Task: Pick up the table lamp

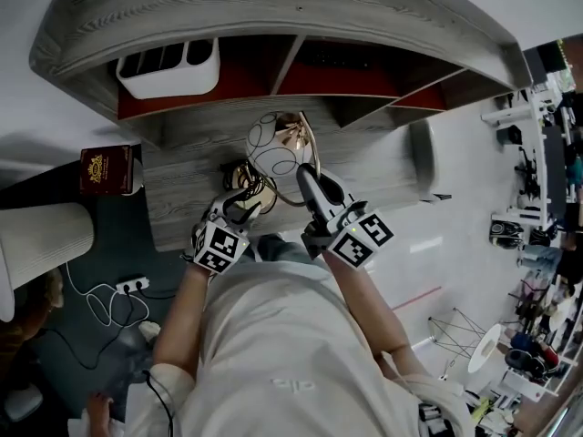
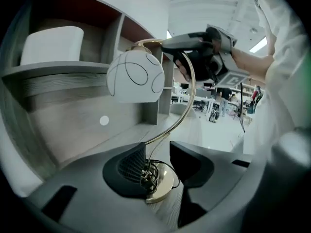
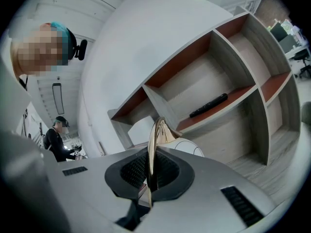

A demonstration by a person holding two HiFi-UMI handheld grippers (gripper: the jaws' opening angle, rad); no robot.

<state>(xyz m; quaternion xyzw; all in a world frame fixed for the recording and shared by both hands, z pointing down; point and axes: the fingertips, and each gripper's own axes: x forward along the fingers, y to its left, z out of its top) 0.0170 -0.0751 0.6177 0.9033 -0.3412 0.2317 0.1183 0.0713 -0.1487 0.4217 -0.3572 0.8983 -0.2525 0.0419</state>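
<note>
The table lamp stands on the grey wooden desk [image 1: 178,208]: white globe shade [image 1: 276,144] [image 2: 136,76], curved gold stem [image 2: 187,101] and round gold base [image 2: 163,187]. My right gripper [image 1: 306,177] [image 3: 150,174] is shut on the stem [image 3: 151,149] near its top bend, with the shade [image 3: 190,148] just beyond the jaws. In the left gripper view it shows high up at the stem's top [image 2: 171,45]. My left gripper [image 1: 239,202] [image 2: 158,161] is open low at the foot of the lamp. The stem's foot and its coiled cord lie between the jaws, and the right pad stands clear of them.
A curved shelf unit rises behind the desk, with a white box [image 1: 168,66] [image 2: 51,45] in one bay and a black remote [image 3: 209,106] on a shelf. A dark red book [image 1: 107,169] lies left of the desk. A power strip [image 1: 132,285] and cables are on the floor.
</note>
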